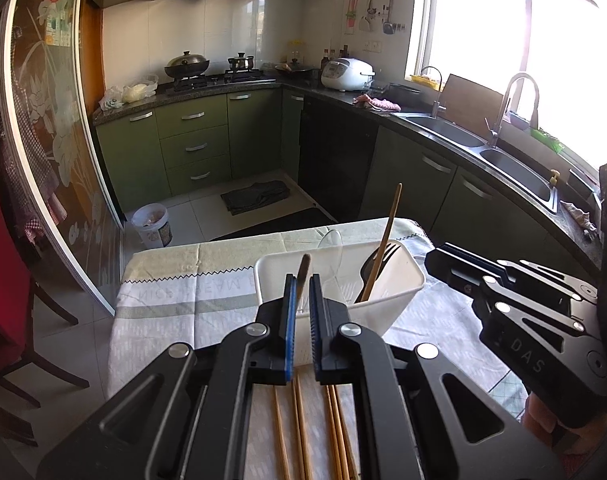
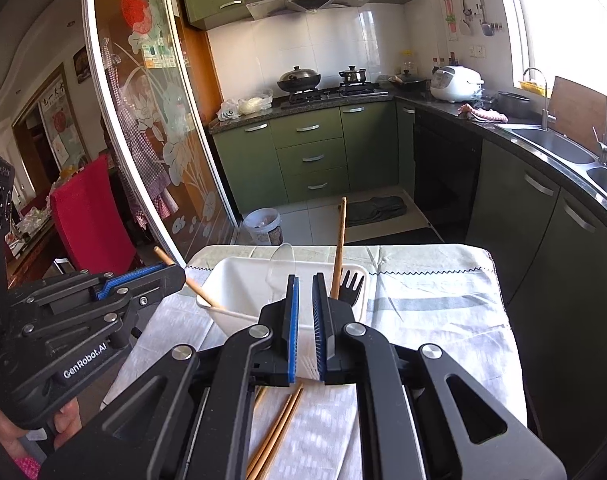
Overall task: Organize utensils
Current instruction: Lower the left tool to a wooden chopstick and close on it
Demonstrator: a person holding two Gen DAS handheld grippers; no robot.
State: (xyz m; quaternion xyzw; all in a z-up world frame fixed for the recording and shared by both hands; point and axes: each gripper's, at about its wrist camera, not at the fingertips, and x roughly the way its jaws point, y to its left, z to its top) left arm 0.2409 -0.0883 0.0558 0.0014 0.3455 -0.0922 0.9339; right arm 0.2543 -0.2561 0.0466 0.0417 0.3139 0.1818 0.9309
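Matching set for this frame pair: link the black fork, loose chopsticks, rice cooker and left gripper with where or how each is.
Things:
A. black fork
B. loose chopsticks
C. rice cooker
D. left gripper

Place or state:
1. on the counter
2. jaws shut on a chopstick
3. standing in the white bin
4. lying flat on the tablecloth

Pairs: A-3, B-4, C-1, D-2.

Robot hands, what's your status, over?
Left gripper shut on chopstick, at white bin. Right gripper shut. Nothing in the way.
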